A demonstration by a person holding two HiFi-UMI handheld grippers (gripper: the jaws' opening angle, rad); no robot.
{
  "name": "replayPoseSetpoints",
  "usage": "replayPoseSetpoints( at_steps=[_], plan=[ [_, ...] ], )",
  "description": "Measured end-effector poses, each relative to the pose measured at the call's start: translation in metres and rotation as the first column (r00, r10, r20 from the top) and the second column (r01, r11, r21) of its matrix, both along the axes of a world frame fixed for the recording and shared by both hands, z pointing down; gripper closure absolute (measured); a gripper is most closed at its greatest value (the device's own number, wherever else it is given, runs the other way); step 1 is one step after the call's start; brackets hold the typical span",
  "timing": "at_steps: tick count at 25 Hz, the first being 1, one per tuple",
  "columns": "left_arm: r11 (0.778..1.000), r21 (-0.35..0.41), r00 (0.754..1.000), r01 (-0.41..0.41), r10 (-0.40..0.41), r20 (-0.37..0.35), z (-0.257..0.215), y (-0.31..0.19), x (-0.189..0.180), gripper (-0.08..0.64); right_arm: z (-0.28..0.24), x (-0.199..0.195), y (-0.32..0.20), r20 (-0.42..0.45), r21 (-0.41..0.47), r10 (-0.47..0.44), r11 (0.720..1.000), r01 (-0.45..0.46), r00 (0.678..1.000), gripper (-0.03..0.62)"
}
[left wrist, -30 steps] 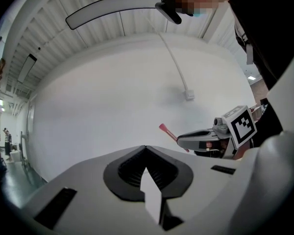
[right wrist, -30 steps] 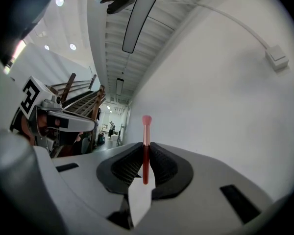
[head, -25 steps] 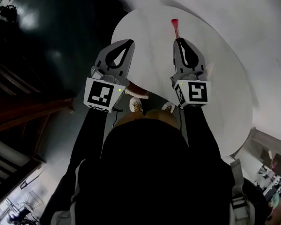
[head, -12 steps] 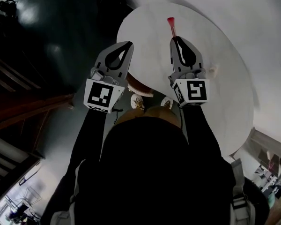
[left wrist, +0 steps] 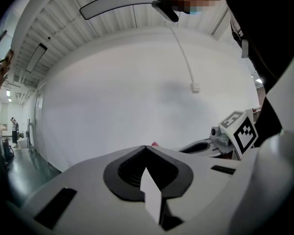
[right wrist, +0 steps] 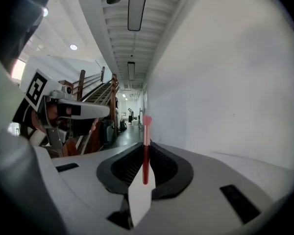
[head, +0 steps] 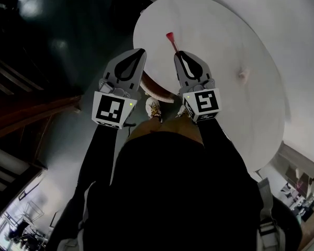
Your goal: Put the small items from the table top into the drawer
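Head view: left gripper (head: 141, 51) and right gripper (head: 179, 54) sit side by side at the near edge of the round white desk (head: 225, 35). A thin red stick (head: 171, 40) with a pink tip pokes out of the right one, above the desk

Left gripper view: jaws closed together, nothing between them

Right gripper view: jaws clamped on the red stick, pink end poking past the tips

A round white table (head: 225, 35) lies under and beyond the right claw (head: 179, 53). One small pale pinkish object (head: 244, 75) rests on it, well right of that claw.
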State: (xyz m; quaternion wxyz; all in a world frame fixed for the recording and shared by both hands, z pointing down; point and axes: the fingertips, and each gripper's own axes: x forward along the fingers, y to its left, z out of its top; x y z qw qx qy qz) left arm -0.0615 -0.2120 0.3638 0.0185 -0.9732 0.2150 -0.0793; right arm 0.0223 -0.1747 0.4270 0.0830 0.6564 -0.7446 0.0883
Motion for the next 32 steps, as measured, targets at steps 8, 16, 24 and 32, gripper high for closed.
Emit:
replayPoseSetpoints(
  at_steps=[8,16,24,32],
  plan=[
    [0.998,-0.053,0.999,0.031,-0.03,0.011,0.018,0.005,-0.016,0.548,0.08,-0.05,0.02,0.056,-0.195,-0.093,0.975,0.103,0.994,0.528],
    [0.998,-0.053,0.999,0.045,-0.044,0.025,0.024,0.008,-0.031,0.548,0.154,-0.092,0.047,0.113,-0.411,-0.149,0.893,0.183,0.982,0.528],
    [0.996,-0.076,0.999,0.046,-0.044,0.027,0.028,0.014,-0.04,0.548,0.208,-0.111,0.077,0.148,-0.567,-0.122,0.802,0.185,0.981,0.528],
    [0.995,-0.087,0.998,0.056,-0.053,0.036,0.035,0.012,-0.045,0.548,0.241,-0.108,0.093,0.137,-0.661,-0.036,0.741,0.118,0.99,0.528]
  ],
)
